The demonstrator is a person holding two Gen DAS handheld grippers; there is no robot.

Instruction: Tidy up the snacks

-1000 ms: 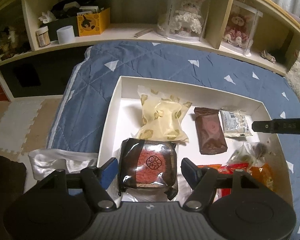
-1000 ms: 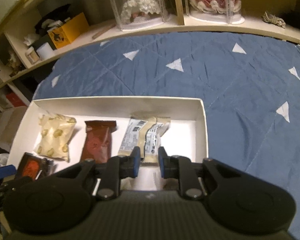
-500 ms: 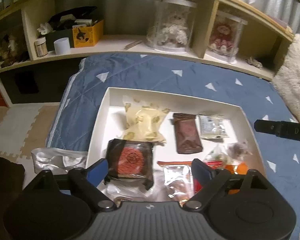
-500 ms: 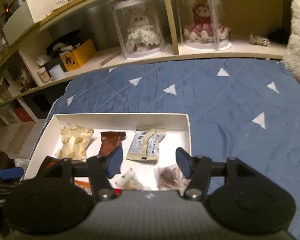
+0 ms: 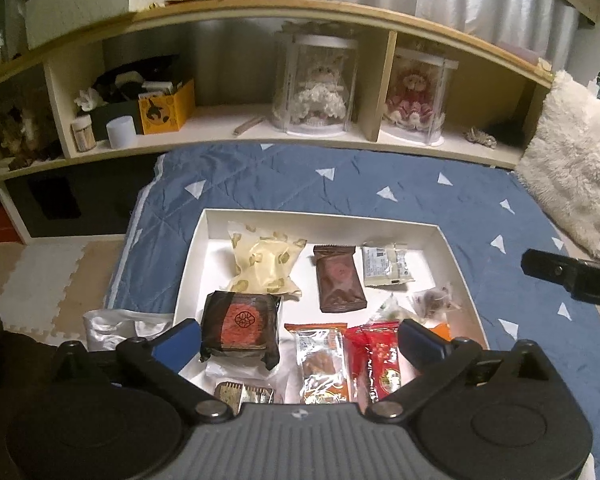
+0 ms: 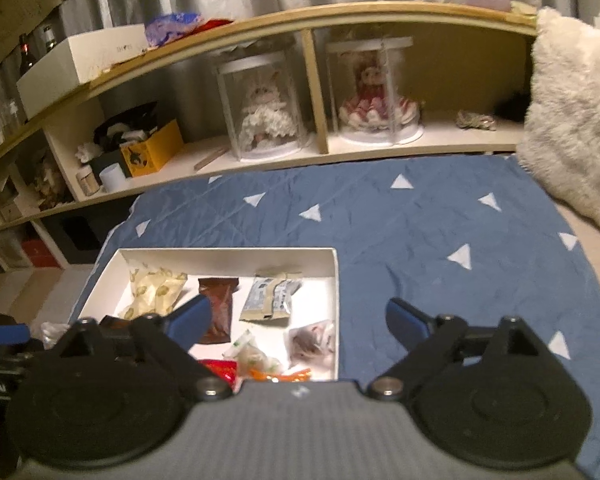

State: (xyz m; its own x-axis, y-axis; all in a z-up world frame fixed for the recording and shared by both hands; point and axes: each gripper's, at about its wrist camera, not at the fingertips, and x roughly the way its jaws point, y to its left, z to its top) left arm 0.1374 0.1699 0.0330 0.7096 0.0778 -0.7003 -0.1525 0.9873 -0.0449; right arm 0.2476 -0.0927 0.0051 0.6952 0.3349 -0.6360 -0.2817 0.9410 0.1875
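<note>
Snacks (image 5: pixel 332 280) in white box (image 5: pixel 456 264) on blue quilt (image 6: pixel 420 220), both tongs (image 5: pixel 300 340) (image 6: pixel 298 314) spread wide, empty.

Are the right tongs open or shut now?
Open: the right tongs show blue fingertips spread wide, nothing between them, above the white cardboard tray.

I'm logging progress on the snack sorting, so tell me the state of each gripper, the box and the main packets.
left gripper: open, empty
right gripper: open, empty
white box: lidless, holding snacks
cream packet: sealed, lying flat
brown packet: sealed, lying flat
black-and-red packet: sealed, lying flat
</note>
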